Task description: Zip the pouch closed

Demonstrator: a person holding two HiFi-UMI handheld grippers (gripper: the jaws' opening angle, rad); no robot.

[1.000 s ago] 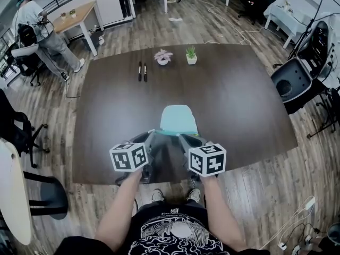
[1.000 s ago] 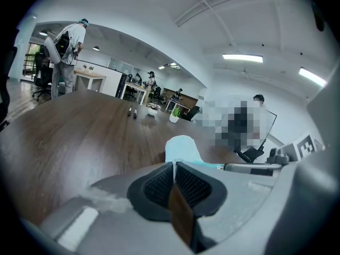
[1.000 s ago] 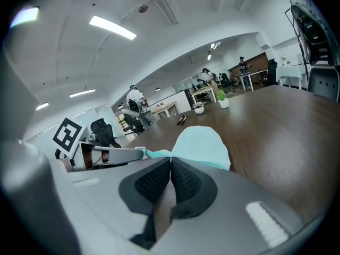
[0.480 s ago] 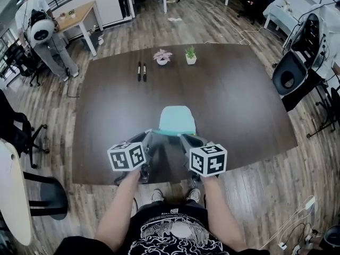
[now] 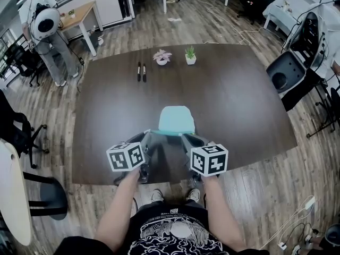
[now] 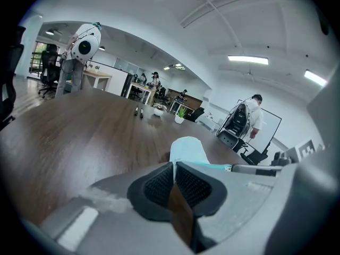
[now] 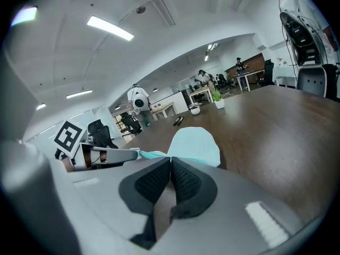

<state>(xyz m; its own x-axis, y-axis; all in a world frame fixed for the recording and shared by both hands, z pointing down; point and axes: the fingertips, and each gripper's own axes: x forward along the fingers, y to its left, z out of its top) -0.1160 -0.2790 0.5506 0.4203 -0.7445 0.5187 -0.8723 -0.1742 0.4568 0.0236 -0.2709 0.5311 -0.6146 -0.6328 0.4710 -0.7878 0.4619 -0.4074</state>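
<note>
A light teal pouch (image 5: 176,120) lies flat on the dark table (image 5: 239,105), close to the near edge. Both grippers meet its near edge, one at each end. My left gripper (image 5: 149,134) is shut, and the right gripper view shows its tip (image 7: 127,153) pinching the pouch's teal corner. My right gripper (image 5: 184,136) is shut too. In the left gripper view its tip (image 6: 236,168) grips a small tab at the end of the teal edge, seemingly the zipper pull. In each gripper's own view the pads (image 6: 159,182) (image 7: 186,182) press together, with the pouch (image 6: 187,150) (image 7: 194,145) just beyond.
Two dark pens (image 5: 142,71) and two small potted plants (image 5: 162,57) (image 5: 190,55) sit at the table's far side. An office chair (image 5: 284,76) stands off the right edge. A person (image 5: 48,31) stands by a desk at the back left.
Grippers and pouch have kept their places. The person at the back left has shifted, and the chair at the right has moved a little.
</note>
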